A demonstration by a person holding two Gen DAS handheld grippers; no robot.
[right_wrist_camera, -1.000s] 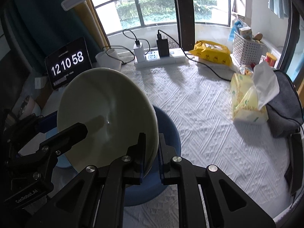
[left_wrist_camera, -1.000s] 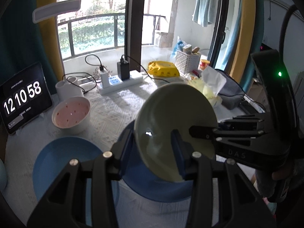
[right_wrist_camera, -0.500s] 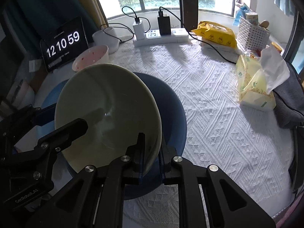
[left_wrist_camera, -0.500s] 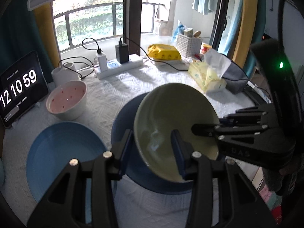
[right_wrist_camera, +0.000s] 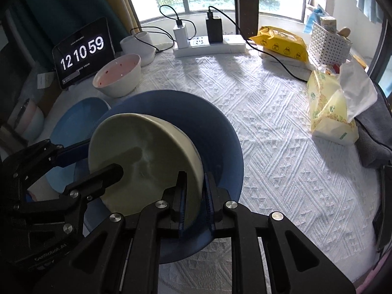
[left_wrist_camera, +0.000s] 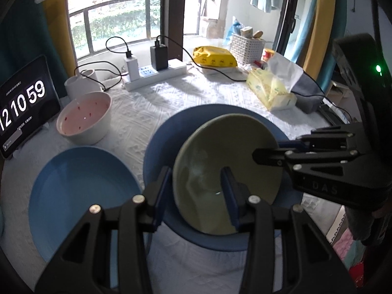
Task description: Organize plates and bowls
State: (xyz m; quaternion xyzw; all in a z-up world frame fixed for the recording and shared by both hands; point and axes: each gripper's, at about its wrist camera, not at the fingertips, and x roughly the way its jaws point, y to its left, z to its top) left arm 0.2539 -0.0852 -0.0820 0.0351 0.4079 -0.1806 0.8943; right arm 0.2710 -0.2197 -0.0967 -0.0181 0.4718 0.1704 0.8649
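Observation:
A pale green bowl [left_wrist_camera: 220,147] [right_wrist_camera: 137,147] sits tilted in a dark blue plate [left_wrist_camera: 166,134] [right_wrist_camera: 196,112] on the white tablecloth. My left gripper [left_wrist_camera: 194,191] [right_wrist_camera: 103,159] is shut on the bowl's near rim, one finger inside and one outside. My right gripper [right_wrist_camera: 196,193] [left_wrist_camera: 274,148] straddles the opposite rim. Its jaws are opening, with the bowl's wall still close between the pads. A light blue plate [left_wrist_camera: 80,183] [right_wrist_camera: 80,112] lies to the left. Behind that plate stands a white bowl with a pink inside [left_wrist_camera: 84,117] [right_wrist_camera: 117,76].
A tablet clock [left_wrist_camera: 22,103] leans at the far left beside a white mug [left_wrist_camera: 80,85]. A power strip [left_wrist_camera: 156,73] with chargers and cables lies at the back. A tissue pack [left_wrist_camera: 272,90], yellow packet [right_wrist_camera: 281,41], white basket [right_wrist_camera: 328,44] and grey pouch [right_wrist_camera: 372,144] fill the right side.
Both grippers came down with the green bowl, from above the table into the dark blue plate. The gap between the right gripper's fingers looks slightly wider.

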